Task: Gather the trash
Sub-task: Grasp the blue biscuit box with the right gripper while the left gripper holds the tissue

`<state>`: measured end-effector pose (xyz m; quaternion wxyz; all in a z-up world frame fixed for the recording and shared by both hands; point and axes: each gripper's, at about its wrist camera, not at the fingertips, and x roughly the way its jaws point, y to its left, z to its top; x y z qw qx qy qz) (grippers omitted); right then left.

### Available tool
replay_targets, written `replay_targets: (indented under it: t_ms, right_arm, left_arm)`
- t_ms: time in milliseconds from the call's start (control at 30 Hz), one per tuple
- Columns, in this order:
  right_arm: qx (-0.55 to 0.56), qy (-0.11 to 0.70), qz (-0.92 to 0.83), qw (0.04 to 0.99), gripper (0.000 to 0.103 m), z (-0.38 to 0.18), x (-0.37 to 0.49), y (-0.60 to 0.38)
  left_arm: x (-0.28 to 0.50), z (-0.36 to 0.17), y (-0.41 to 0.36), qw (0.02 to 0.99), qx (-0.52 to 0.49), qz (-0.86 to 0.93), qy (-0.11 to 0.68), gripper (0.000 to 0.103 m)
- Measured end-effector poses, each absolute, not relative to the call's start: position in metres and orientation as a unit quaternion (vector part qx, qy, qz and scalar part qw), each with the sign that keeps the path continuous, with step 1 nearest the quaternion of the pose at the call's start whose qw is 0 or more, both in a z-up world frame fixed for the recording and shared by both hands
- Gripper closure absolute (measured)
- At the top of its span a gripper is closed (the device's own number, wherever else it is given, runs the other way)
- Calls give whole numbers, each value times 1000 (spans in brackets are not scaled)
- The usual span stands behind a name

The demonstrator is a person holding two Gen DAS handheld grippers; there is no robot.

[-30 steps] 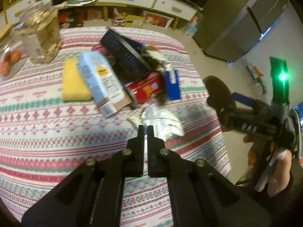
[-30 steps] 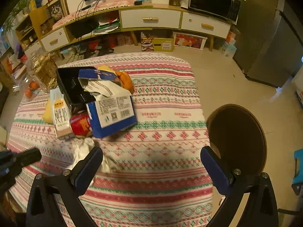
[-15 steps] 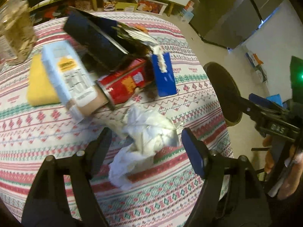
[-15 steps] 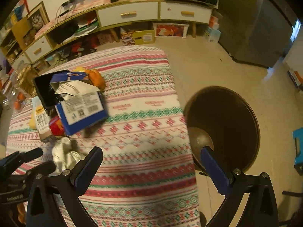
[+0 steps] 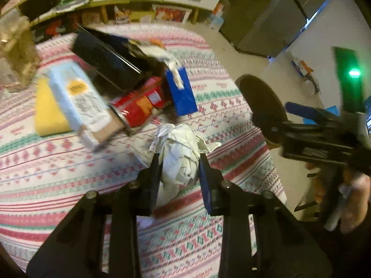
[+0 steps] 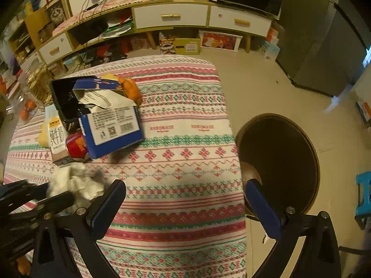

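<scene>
A crumpled white paper wad (image 5: 178, 155) lies on the patterned tablecloth (image 5: 58, 166). My left gripper (image 5: 179, 169) has its fingers closed against both sides of the wad. The wad also shows in the right wrist view (image 6: 76, 183), with the left gripper (image 6: 34, 199) at it. My right gripper (image 6: 185, 199) is open and empty above the table's right edge. A trash pile sits behind: a milk carton (image 5: 81, 106), a red can (image 5: 139, 106), a blue box (image 5: 180, 92) and a black tray (image 5: 104, 58).
A yellow sponge (image 5: 48, 111) lies left of the carton. A glass jar (image 5: 18, 51) stands at the far left. A round dark stool (image 6: 278, 159) stands by the table's right edge. A cabinet with drawers (image 6: 171, 18) lines the back wall.
My left gripper opened from shut, moved forward over the paper wad, then closed on it. My right gripper stayed open and shifted a little over the table edge.
</scene>
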<state>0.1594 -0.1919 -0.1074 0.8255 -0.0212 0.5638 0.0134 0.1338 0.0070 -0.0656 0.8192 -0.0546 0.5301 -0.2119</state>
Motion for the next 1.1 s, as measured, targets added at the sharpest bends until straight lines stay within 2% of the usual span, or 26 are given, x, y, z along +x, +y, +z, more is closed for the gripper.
replay_targets:
  t_ms: [200, 467, 533, 633, 700, 767, 1100]
  right_arm:
    - [-21, 564, 45, 824, 0, -113, 168, -156]
    - [1, 547, 74, 834, 2, -121, 189, -112]
    - [4, 549, 77, 832, 8, -127, 193, -104]
    - [3, 551, 83, 830, 23, -138, 198, -96]
    - [5, 551, 85, 830, 44, -143, 201, -95]
    - [11, 551, 82, 830, 61, -146, 202, -100]
    - [54, 549, 96, 829, 79, -122, 187, -143]
  left_arm:
    - [126, -46, 62, 850, -64, -149, 502, 70]
    - [122, -52, 95, 856, -67, -107, 502, 70]
    - [121, -52, 98, 857, -67, -103, 501, 70]
    - [119, -54, 101, 857, -63, -98, 502, 70]
    - [119, -55, 101, 856, -62, -96, 504, 70]
    - [118, -56, 103, 856, -61, -93, 504, 70]
    - [119, -49, 94, 862, -71, -101, 492, 70]
